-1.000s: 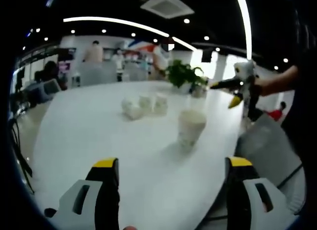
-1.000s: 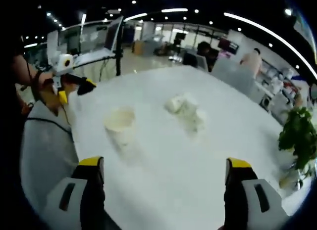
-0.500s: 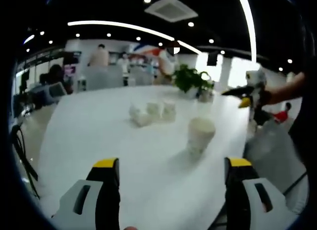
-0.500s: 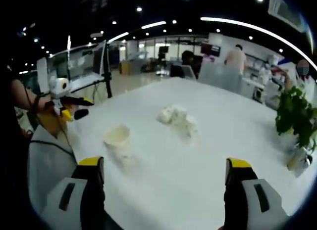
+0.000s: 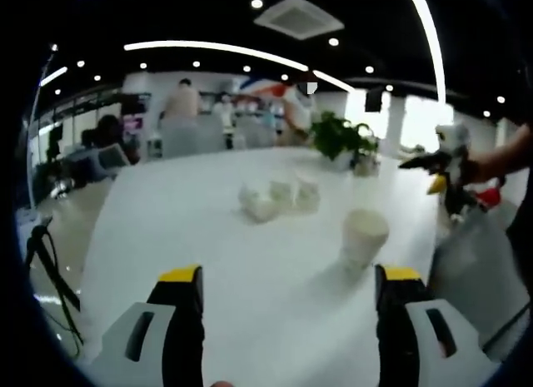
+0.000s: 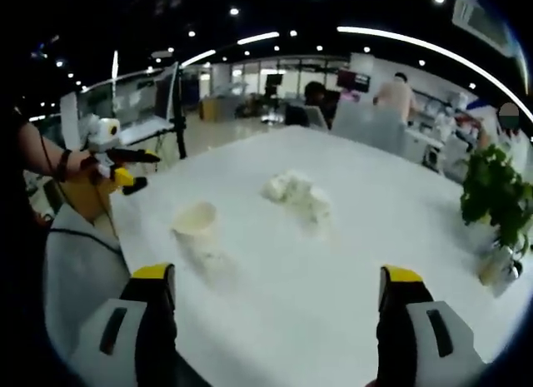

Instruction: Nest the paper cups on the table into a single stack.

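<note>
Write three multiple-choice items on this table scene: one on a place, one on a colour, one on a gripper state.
1. Where does the lone paper cup stand?
A. apart from the cluster of cups
B. stacked on the cluster
C. inside the plant pot

2. What colour is the table?
A. black
B. white
C. red

3. How stand the right gripper and the left gripper?
A. both open and empty
B. both shut on cups
C. one holding the plant

Key: 1 A, bare table lies between them; 2 B, its top is white; 3 A, jaws are spread wide with nothing between.

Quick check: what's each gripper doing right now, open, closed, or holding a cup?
Left gripper: open, holding nothing.
Right gripper: open, holding nothing.
</note>
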A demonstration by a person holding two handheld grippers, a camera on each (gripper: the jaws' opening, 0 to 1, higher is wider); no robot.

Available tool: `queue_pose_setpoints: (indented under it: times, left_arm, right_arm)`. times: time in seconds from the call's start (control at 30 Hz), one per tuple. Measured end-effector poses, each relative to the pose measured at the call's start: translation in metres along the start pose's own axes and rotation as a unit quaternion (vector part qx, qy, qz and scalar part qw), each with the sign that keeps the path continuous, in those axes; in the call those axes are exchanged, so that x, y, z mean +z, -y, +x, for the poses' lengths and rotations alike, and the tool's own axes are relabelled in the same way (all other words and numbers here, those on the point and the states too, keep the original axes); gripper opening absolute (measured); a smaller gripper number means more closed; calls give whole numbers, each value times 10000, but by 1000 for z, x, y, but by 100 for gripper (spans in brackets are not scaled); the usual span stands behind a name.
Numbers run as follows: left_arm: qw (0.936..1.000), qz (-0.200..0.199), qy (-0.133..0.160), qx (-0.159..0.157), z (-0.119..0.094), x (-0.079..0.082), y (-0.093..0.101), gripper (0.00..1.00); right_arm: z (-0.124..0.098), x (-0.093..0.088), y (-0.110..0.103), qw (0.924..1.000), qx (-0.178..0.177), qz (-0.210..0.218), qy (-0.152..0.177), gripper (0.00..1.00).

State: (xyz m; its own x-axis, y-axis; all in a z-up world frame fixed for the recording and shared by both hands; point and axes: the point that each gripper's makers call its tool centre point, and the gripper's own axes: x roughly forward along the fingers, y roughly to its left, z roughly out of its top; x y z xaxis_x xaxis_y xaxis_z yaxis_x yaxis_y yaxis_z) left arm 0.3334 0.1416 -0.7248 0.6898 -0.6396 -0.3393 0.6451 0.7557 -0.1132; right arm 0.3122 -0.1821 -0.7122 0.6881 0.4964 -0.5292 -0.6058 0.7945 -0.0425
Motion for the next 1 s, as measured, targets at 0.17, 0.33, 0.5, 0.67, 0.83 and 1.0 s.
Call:
queue_pose_setpoints:
  times: [0.17,0.33,0.5,0.67,0.83,1.0]
  left_arm:
    - [9999,11,-90,-47,8,1,3,81]
    - [9998,9,-159,-72,21,9,1,79]
    - [9998,77,-197,22,30,20,-4,80]
    - [9995,43,-284,105,40,26,-7,79]
    - [9994,89,-336,85,50,33,-6,78]
    - [9987,296,-405,39,62,42,-8,78]
  right_arm:
    - [0,2,-2,10000,44,20,32,100]
    - [0,5,-2,9999,75,46,86,100]
    - [-1,11,-3,9997,109,89,203,100]
    - [4,3,-5,9996,172,168,171,100]
    - [6,-4,-5,9993,175,298,157,100]
    - [4,-7,-5,9991,168,362,149,99]
